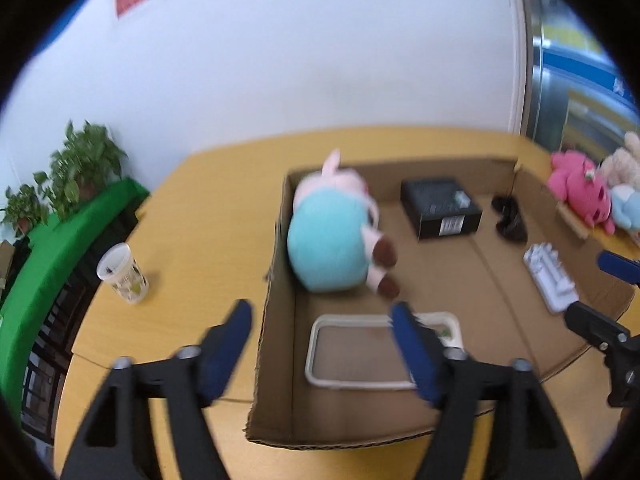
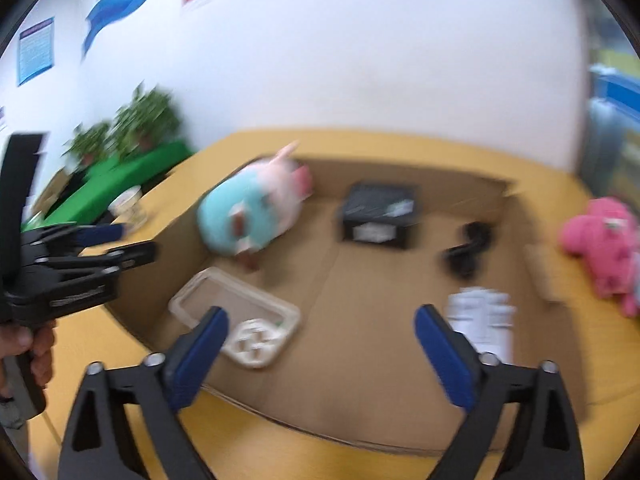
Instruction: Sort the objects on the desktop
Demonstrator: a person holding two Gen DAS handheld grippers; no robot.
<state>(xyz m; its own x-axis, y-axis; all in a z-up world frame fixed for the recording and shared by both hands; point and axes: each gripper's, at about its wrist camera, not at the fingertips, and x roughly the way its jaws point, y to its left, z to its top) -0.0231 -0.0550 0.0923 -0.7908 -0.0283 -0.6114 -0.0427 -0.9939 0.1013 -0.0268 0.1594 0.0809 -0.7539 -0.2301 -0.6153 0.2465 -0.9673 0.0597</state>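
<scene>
Both tongs are seen spread wide with nothing gripped: left gripper [image 1: 322, 318] over the near-left wall of the cardboard box [image 1: 276, 320], right gripper [image 2: 320, 320] over its floor. Left to right, a patterned cup [image 1: 122, 268] is still left out on the table [image 1: 188, 216], then plush pig [image 1: 336, 236], white tray [image 1: 352, 350], black box [image 1: 440, 208] and white block [image 1: 550, 280] are already boxed. Pink plush [image 1: 580, 190] remains outside, so roughly halfway is guessed.

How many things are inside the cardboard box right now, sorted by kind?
Plush toy: 1
Black box: 1
Small black object: 1
White power strip: 1
White tray: 1
Total in the cardboard box: 5
</scene>
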